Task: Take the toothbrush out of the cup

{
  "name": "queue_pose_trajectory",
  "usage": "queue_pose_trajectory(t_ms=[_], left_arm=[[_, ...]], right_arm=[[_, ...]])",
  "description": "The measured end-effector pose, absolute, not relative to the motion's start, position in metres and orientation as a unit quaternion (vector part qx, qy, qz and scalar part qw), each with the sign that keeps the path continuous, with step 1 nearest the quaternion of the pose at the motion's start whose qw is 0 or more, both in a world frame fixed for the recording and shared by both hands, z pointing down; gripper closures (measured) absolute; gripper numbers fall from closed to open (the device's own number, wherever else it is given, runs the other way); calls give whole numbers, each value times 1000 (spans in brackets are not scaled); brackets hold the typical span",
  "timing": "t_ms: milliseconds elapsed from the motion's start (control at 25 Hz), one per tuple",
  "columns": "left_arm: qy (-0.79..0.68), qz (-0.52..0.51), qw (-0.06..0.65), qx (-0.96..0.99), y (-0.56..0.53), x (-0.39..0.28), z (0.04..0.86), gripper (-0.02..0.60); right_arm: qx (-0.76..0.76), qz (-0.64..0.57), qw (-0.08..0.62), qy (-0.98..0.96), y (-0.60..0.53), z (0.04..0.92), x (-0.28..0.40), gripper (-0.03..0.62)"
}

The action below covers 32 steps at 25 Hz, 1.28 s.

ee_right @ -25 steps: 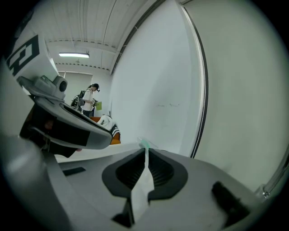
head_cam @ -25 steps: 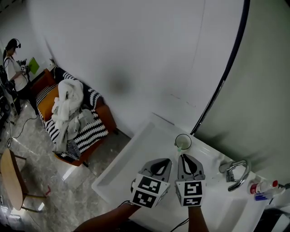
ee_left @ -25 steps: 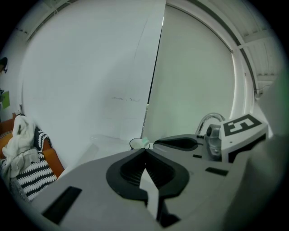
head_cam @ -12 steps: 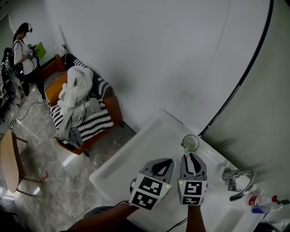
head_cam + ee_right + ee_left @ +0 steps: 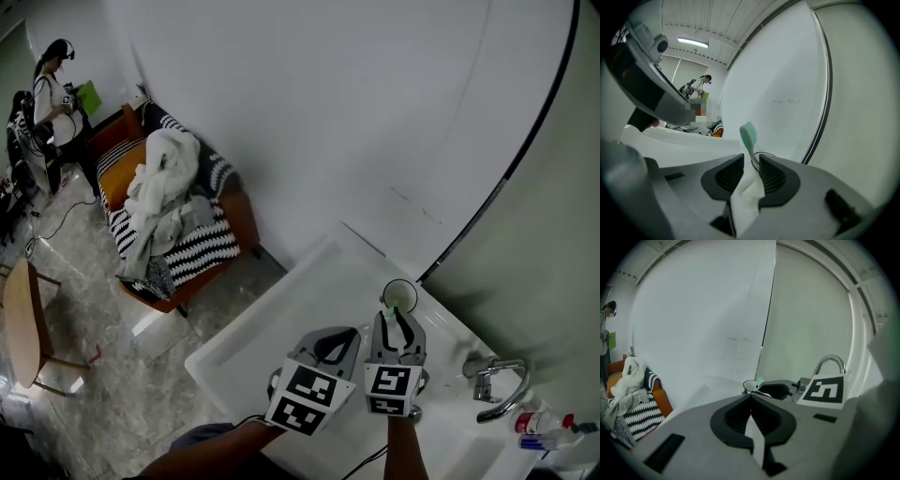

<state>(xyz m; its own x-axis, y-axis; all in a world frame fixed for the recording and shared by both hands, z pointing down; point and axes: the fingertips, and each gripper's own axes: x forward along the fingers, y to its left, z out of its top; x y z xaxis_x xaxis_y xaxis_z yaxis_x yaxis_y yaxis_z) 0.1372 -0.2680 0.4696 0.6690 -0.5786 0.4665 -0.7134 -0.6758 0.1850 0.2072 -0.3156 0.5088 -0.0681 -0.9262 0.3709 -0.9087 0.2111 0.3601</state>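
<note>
Well, green-headed toothbrush (image 5: 749,134) (between opening right fingers (image 5: 729,174))

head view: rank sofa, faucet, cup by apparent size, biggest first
1. sofa, clearly largest, though it sits farthest from the camera
2. faucet
3. cup, somewhat smaller than the faucet

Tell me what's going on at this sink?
A person works at a white sink with a hand-held gripper in each hand. The right hand-held gripper is at the cup, its jaws opening with the neck of the green toothbrush between them. The pads don't appear to press on it, and the toothbrush is not yet out of the cup. The left hand-held gripper hovers alongside, jaws together and empty.
</note>
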Motion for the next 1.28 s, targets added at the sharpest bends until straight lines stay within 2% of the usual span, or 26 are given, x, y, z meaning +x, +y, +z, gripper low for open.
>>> queue_pose_trajectory(t_ms=[240, 360, 600, 1280], left_arm=[[-368, 193, 181, 891, -272, 133, 474, 572], [-370, 196, 183, 889, -272, 133, 478, 572], [-373, 191, 188, 888, -274, 133, 478, 572], [-393, 175, 195, 881, -276, 117, 474, 572]], right_arm=[[630, -29, 266, -729, -321, 511, 210, 496], [637, -38, 267, -722, -323, 506, 213, 528], [649, -39, 252, -717, -325, 503, 218, 552], [666, -19, 220, -713, -327, 498, 228, 556]])
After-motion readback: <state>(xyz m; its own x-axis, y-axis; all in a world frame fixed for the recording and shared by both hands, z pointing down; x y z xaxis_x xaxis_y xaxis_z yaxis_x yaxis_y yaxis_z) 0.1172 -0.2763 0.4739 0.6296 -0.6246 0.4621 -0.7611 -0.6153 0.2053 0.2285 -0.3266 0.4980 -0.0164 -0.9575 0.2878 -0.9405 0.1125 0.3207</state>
